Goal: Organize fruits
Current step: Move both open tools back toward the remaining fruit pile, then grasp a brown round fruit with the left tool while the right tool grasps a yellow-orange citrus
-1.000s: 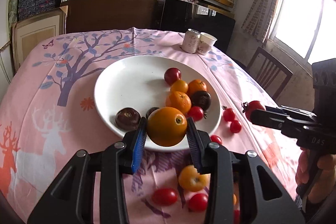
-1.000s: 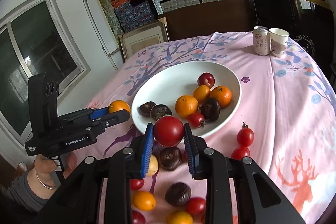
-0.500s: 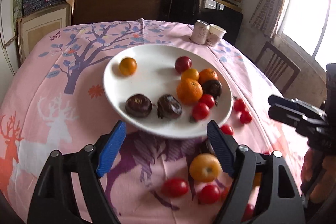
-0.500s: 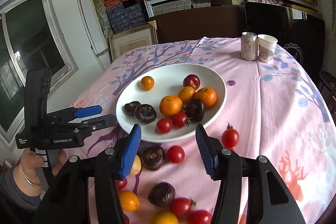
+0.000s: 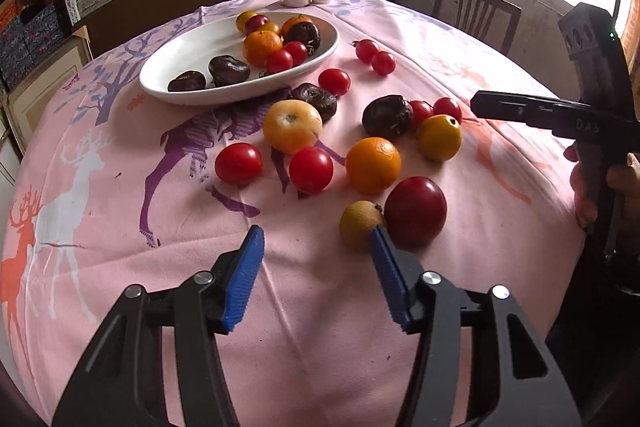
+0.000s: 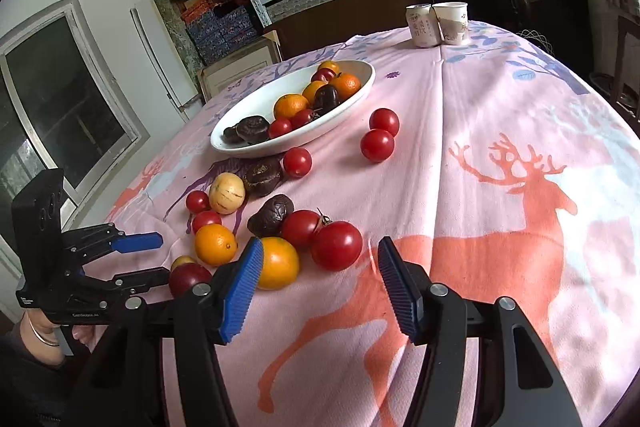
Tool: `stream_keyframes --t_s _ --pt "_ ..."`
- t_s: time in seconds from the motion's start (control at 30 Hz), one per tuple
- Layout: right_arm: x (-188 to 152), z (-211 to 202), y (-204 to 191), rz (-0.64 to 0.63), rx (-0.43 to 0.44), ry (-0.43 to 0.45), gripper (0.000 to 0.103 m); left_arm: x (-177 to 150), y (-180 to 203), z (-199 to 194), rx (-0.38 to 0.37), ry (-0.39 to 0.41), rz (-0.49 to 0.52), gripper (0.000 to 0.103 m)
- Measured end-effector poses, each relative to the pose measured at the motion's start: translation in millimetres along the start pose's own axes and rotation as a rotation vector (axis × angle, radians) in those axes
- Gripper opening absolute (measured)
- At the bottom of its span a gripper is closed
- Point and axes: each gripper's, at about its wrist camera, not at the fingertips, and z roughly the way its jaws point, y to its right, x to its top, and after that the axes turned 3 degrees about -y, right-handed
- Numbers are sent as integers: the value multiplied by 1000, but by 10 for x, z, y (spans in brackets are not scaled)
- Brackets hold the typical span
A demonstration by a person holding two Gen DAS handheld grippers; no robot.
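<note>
Both the left hand-held gripper (image 5: 316, 259) and the right hand-held gripper (image 6: 320, 271) are partly open with nothing between the jaws, the left having just narrowed and the right widened. Loose fruits (image 5: 372, 165) lie mid-frame on the table (image 5: 120, 267); the plate (image 5: 176, 67) sits upper left.

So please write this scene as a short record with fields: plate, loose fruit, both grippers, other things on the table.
plate: white plate holds oranges, small tomatoes and dark fruits
loose fruit: many pieces on the pink tablecloth, among them a dark red plum
left gripper: open, just been closing, nothing between the fingers
right gripper: open, nothing between the fingers
other things: can and paper cup at the far edge
</note>
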Motion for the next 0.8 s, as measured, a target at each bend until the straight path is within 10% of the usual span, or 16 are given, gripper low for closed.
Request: stream_keyframes --t_s 0.47,0.6,0.8 --pt "-62 -34 13 -9 29 23 60 172 79 284 -64 -36 27 50" --pt "-93 -59 17 -9 30 17 60 106 140 240 -68 -36 57 27" --pt "-122 -106 -122 -58 41 5 60 -21 94 96 -87 16 9 27"
